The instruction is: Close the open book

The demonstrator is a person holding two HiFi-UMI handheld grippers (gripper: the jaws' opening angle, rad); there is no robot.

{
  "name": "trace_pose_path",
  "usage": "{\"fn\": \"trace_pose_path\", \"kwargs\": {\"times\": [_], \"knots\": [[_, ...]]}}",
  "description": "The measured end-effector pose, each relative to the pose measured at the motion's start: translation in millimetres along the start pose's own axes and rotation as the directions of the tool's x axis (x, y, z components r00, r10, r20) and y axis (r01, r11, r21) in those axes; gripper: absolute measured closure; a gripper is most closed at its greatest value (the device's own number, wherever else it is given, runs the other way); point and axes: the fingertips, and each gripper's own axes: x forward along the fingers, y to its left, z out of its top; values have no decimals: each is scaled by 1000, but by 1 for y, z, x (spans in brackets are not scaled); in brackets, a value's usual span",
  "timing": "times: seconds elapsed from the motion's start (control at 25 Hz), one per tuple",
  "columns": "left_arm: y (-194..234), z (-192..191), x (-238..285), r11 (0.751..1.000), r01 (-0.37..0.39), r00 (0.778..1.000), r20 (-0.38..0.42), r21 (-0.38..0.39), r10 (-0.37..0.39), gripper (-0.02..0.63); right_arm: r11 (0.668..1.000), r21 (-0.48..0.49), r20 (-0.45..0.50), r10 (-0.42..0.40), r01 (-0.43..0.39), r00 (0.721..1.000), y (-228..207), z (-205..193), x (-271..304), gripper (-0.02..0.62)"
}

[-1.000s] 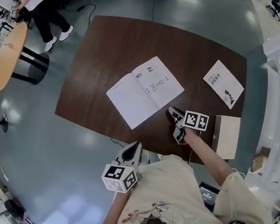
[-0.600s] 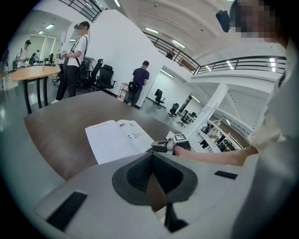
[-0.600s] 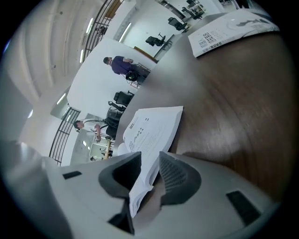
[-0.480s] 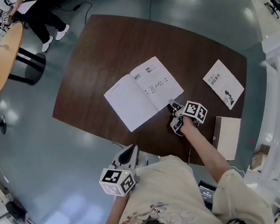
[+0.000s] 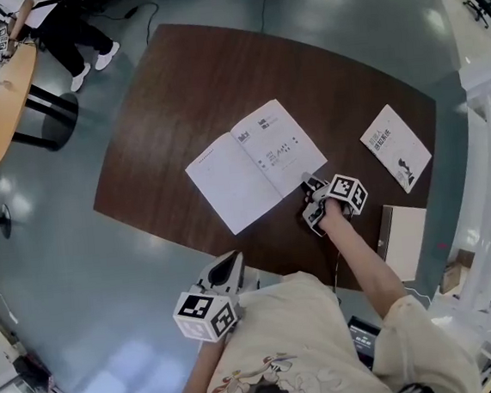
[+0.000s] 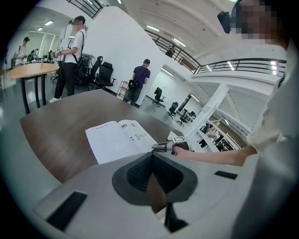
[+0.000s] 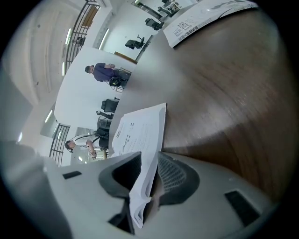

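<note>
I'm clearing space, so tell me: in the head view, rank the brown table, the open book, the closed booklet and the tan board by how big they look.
1. brown table
2. open book
3. closed booklet and tan board: about alike, so I won't rank them.

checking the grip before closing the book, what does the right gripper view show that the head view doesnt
Only the right gripper view: the open book's page edge standing between the right gripper's jaws, which have just been closing slightly but are not clamped. Only the head view: the book's full spread, the left gripper off the table, a pale box at its edge. Both: the book, the dark table, a closed booklet.
</note>
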Motion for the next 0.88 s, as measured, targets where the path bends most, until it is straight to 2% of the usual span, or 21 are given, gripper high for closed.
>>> {"fn": "trace_pose_path", "kwargs": {"times": [0.12,0.32,0.36,0.4,0.52,0.64,0.88], "knots": [[10,9,12,999,38,999,-24,4,-38,600,1000,2,3,-7,7,1000,-2,1,0,482],[38,51,50,990,98,994,-68,100,-91,591,1000,-3,24,-24,24,999,1,2,-9,482],[45,58,59,986,105,992,-81,127,-96,524,1000,5,36,-20,20,999,4,0,-12,478],[53,65,69,982,114,990,-96,153,-100,507,1000,10,49,-15,15,999,7,-1,-16,475],[72,83,101,966,148,983,-141,213,-119,494,1000,11,82,-12,11,997,16,-1,-25,474],[90,96,134,952,192,970,-194,240,-146,492,1000,9,99,-14,13,995,22,-5,-34,474],[115,114,184,921,245,945,-288,302,-157,492,996,-83,85,-17,25,996,44,-23,-46,474]]}}
